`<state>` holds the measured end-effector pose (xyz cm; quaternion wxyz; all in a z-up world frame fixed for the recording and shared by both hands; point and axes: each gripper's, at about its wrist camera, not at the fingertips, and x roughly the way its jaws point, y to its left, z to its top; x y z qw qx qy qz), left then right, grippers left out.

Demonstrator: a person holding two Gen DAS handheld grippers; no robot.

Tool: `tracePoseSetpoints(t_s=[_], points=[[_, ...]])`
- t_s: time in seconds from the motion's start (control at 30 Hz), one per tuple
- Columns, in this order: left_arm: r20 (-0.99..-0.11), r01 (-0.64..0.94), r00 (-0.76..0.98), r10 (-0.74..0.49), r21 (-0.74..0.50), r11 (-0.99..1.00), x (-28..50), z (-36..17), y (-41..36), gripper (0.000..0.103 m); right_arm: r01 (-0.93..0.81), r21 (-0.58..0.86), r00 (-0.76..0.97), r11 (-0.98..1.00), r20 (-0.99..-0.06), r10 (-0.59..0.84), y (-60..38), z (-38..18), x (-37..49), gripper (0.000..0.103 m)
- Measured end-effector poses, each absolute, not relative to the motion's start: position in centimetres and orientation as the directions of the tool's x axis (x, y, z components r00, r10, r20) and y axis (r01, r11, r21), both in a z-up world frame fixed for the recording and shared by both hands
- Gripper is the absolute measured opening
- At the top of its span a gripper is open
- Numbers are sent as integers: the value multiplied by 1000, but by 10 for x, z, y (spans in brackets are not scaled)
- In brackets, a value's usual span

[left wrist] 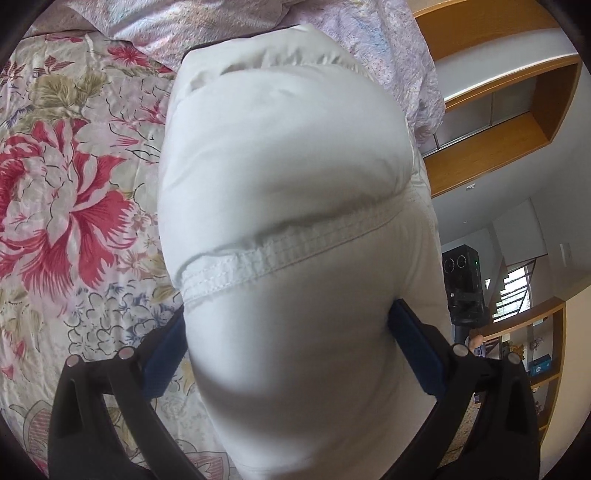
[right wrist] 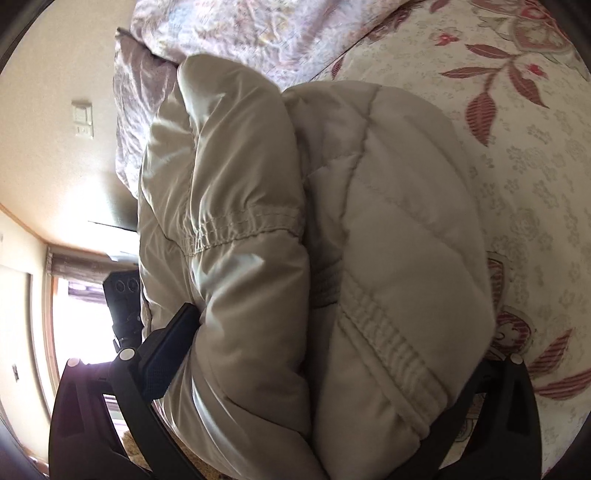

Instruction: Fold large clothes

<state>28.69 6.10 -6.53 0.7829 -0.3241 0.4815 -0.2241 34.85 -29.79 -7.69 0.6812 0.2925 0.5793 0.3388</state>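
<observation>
A bulky off-white puffer jacket (left wrist: 280, 177) fills the middle of the left wrist view, with a stitched elastic seam across it. My left gripper (left wrist: 288, 332) is shut on a thick fold of it, which bulges between the blue pads (left wrist: 413, 347) and hides their tips. In the right wrist view the same jacket (right wrist: 388, 206) shows quilted panels and a folded sleeve. My right gripper (right wrist: 325, 350) is shut on a thick wad of it; the left pad (right wrist: 166, 350) shows, the right one is hidden under fabric. The jacket is held over the bed.
A floral bedspread (left wrist: 74, 206) lies under the jacket, also in the right wrist view (right wrist: 524, 155). A lilac crumpled quilt (left wrist: 229, 26) lies at the bed's far end. Wooden shelves (left wrist: 509, 110) stand on the right; the other gripper's camera (left wrist: 461, 284) shows beside the jacket.
</observation>
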Motion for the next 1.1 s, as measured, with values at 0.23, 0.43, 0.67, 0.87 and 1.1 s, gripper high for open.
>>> tracePoseSetpoints(t_s=[0.23, 0.43, 0.67, 0.87, 1.1], points=[[-615, 62, 469, -634, -693, 718, 281, -62, 56, 100, -172, 829, 111, 532, -520, 847, -297, -81, 336, 100], [-597, 101, 483, -641, -689, 717, 277, -54, 56, 87, -168, 870, 142, 463, -443, 885, -303, -85, 327, 79], [-580, 128, 500, -643, -685, 718, 266, -46, 53, 82, -191, 883, 170, 429, -401, 900, -302, -77, 324, 70], [-540, 153, 552, -636, -684, 714, 263, -23, 65, 79, -244, 874, 163, 420, -390, 907, -277, -53, 332, 67], [-526, 108, 635, -566, -665, 739, 256, -7, 114, 78, -304, 862, 107, 406, -393, 913, -223, -39, 366, 67]])
